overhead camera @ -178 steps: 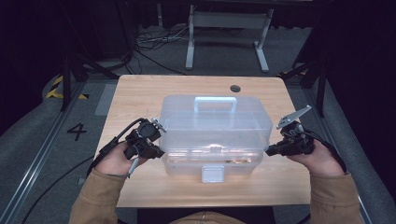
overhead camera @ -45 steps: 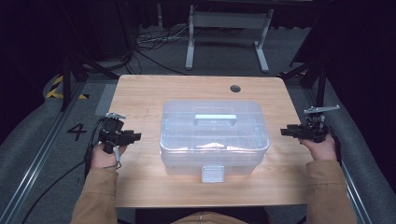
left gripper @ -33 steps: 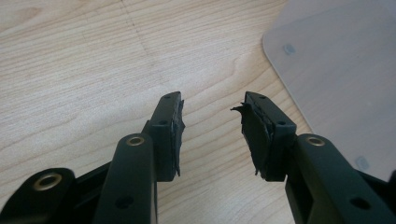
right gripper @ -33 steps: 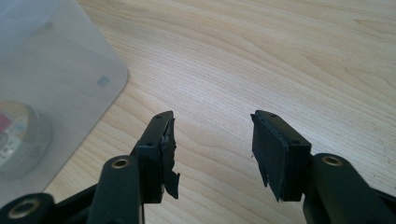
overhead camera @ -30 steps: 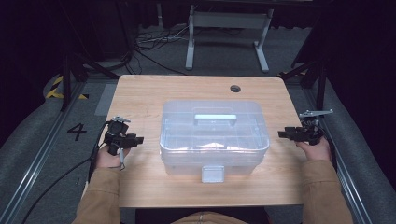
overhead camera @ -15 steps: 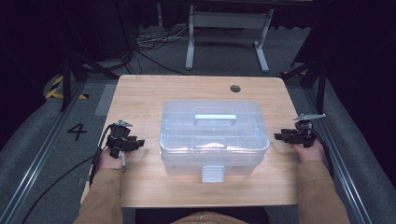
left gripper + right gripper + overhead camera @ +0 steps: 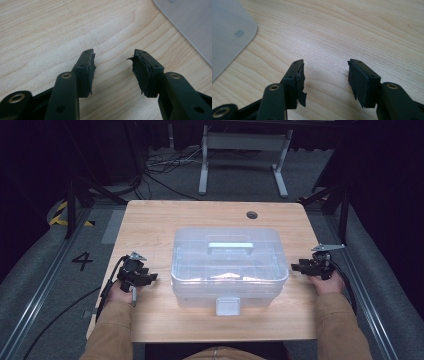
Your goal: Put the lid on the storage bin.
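A clear plastic storage box (image 7: 230, 265) with a lid and a top handle (image 7: 230, 246) rests on the middle of the wooden table (image 7: 150, 225). My left gripper (image 7: 152, 277) sits low over the table to the box's left, a short gap away from it. Its jaws have just been opening and nothing is between them (image 7: 113, 56); a corner of the box (image 7: 190, 20) lies beyond them. My right gripper (image 7: 295, 267) points at the box's right side, open and empty (image 7: 325, 63), with the box's corner (image 7: 227, 32) off to one side.
A white latch (image 7: 227, 306) hangs on the box's front wall. A round cable hole (image 7: 251, 214) is at the table's far right. Bare wood lies on both sides of the box. A metal stand (image 7: 240, 150) and cables are on the floor behind.
Earlier both grippers were at the box's sides with the box looking raised. Now it rests on the table, and both hands have drawn outward and sunk toward the wood.
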The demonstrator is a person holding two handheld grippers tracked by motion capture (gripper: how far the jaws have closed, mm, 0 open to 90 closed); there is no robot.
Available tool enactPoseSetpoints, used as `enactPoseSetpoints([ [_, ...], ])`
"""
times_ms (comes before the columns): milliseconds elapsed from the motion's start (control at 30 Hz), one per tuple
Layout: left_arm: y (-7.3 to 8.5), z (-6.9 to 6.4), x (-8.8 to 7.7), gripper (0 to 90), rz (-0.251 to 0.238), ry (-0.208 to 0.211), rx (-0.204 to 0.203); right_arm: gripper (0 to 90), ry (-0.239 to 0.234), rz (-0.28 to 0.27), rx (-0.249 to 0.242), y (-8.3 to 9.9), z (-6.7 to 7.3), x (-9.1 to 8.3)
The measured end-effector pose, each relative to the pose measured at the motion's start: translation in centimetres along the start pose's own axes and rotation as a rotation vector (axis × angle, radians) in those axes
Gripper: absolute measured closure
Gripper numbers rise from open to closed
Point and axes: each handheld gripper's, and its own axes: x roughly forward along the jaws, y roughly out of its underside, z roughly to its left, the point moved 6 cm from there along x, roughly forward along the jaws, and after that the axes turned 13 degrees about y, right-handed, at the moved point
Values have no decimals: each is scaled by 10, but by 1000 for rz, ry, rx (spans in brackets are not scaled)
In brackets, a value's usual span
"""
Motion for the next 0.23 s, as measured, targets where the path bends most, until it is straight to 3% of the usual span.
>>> enactPoseSetpoints([
  [100,1,2,-1,520,-17,13,-16,452,16,-8,-9,0,0,1],
  [233,1,2,-1,502,-16,0,-7,439,39,-20,-12,0,-1,0],
])
